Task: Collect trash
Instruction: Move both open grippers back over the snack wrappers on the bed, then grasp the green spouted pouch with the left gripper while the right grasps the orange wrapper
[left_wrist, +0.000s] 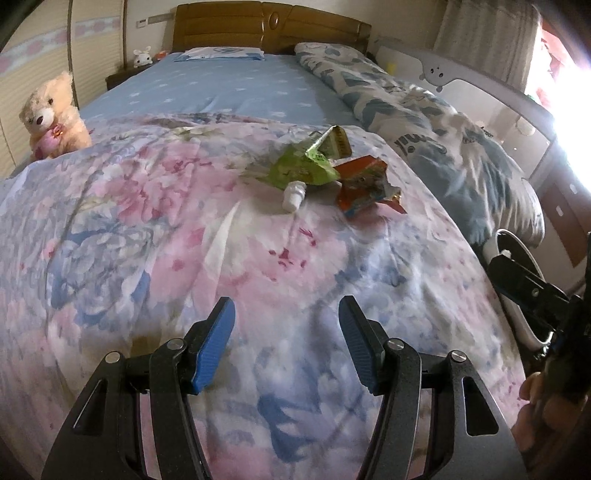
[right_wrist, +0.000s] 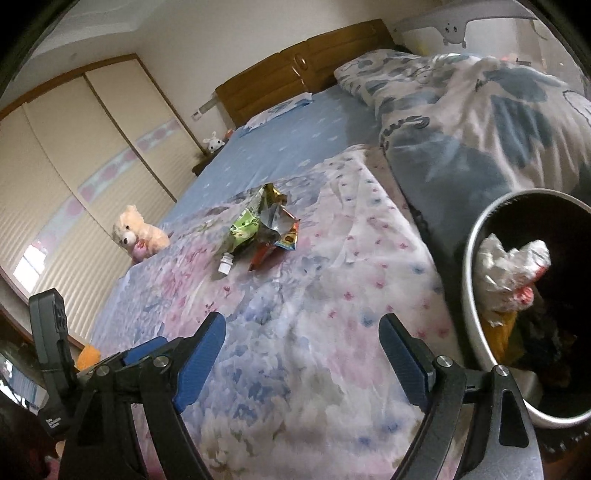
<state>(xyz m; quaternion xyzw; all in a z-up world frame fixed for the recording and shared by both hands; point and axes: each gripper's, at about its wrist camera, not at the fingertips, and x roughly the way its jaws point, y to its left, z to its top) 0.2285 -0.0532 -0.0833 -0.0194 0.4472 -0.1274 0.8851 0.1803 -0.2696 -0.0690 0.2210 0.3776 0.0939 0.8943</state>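
While both tools hang over the floral quilt (left_wrist: 155, 206) with nothing between their pads, you are at the start of a pick: some rubbish already lies in the bin, and a cluster waits ahead on the bed.

Your left tool (left_wrist: 286, 343) has its blue pads spread wide apart and carries nothing. Far off to its left a teddy bear (left_wrist: 51, 116) sits at the bed's edge; leave it, it is not rubbish by the look of it. Ahead of this tool and slightly to its right lies the pile: a green wrapper (left_wrist: 303, 166), a small white bottle (left_wrist: 293, 195) touching the wrapper's near edge, and a red wrapper (left_wrist: 367, 182) just beside both, on their right. A gold-edged packet (left_wrist: 338, 140) lies behind the green one.

Your right tool (right_wrist: 303, 354) is likewise parted and empty. From it the same pile sits ahead and a little to the left, the white bottle nearest. Close on its right stands the bin (right_wrist: 474, 258), with crumpled white paper (right_wrist: 506, 269) inside.

I judge the next move is a forward reach with either tool. The bottle is the nearest piece and the firmest; the wrappers are thin and overlapping, so pinch a raised fold or you may drag its neighbour or snag the quilt.
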